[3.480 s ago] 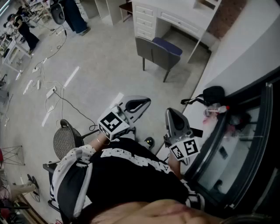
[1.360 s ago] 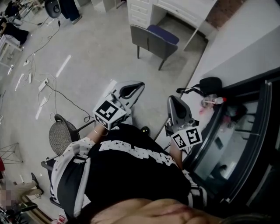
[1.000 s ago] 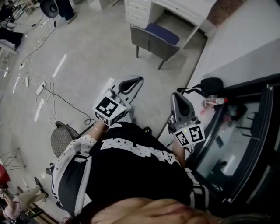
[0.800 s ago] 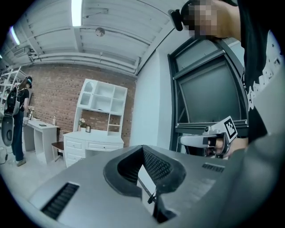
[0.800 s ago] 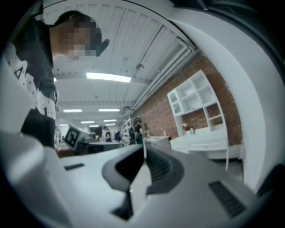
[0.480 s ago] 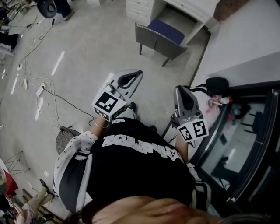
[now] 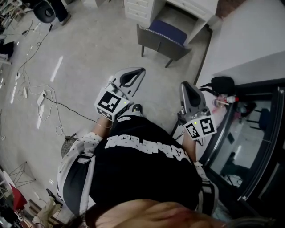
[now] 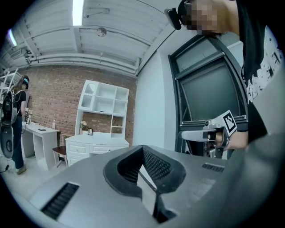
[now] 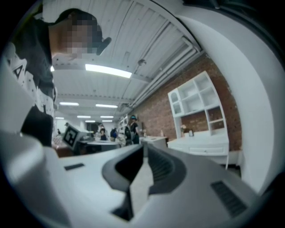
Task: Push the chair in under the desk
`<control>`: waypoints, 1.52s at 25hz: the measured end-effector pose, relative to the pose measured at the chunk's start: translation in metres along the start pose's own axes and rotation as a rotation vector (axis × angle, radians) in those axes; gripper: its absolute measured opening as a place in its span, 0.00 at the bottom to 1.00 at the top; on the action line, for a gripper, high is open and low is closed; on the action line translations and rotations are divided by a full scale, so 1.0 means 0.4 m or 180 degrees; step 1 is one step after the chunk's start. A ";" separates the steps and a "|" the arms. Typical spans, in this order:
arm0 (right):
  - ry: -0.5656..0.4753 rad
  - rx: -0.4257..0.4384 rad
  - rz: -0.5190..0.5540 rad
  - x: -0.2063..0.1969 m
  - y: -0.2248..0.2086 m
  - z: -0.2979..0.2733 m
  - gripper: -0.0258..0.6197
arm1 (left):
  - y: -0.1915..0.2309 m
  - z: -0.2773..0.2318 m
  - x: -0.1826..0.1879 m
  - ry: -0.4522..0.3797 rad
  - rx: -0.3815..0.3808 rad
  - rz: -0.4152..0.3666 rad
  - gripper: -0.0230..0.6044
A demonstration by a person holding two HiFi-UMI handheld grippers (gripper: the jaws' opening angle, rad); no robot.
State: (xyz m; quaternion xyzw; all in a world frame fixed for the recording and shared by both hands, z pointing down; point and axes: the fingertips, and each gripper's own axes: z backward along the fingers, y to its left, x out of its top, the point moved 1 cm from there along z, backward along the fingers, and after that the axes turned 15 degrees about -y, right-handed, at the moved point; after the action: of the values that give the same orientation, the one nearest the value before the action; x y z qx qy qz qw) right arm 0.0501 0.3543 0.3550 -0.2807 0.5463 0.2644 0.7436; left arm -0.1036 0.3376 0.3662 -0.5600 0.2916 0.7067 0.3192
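Chair (image 7: 164, 39) stands on the grey floor (image 7: 84, 53), partly out from the white counter (image 7: 139, 6), with a brick wall (image 8: 49, 93) behind. Left hand-held gripper (image 7: 132, 75) and right hand-held gripper (image 7: 188, 91) hover well short of it, jaws together and empty.

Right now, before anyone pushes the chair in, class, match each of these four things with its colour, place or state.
Column one:
1. chair
2. desk
3. left hand-held gripper
4. power strip

Column two:
A. shut, holding nothing
B. lying near the head view's left edge
C. white, with drawers
D. grey, with a blue seat

Pairs: 1-D, 2-C, 3-A, 4-B
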 end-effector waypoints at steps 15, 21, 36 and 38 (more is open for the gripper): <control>0.0086 -0.0062 0.0078 -0.012 0.001 -0.062 0.09 | 0.056 -0.010 -0.017 0.0043 -0.0070 0.0077 0.09; 0.0141 -0.0057 0.0048 -0.021 -0.019 -0.073 0.09 | 0.060 -0.012 -0.022 0.0080 -0.0061 0.0054 0.09; 0.0108 0.0135 -0.0096 -0.068 -0.183 -0.228 0.09 | 0.179 -0.151 -0.065 0.0268 0.0170 -0.0127 0.09; 0.0124 0.0143 -0.0100 -0.074 -0.215 -0.256 0.09 | 0.202 -0.184 -0.073 0.0301 0.0152 -0.0177 0.09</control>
State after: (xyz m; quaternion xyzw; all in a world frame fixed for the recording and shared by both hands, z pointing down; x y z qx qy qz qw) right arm 0.0344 0.2190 0.3694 -0.2776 0.5619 0.2348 0.7430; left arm -0.1169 0.2268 0.3844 -0.5929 0.3074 0.6632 0.3378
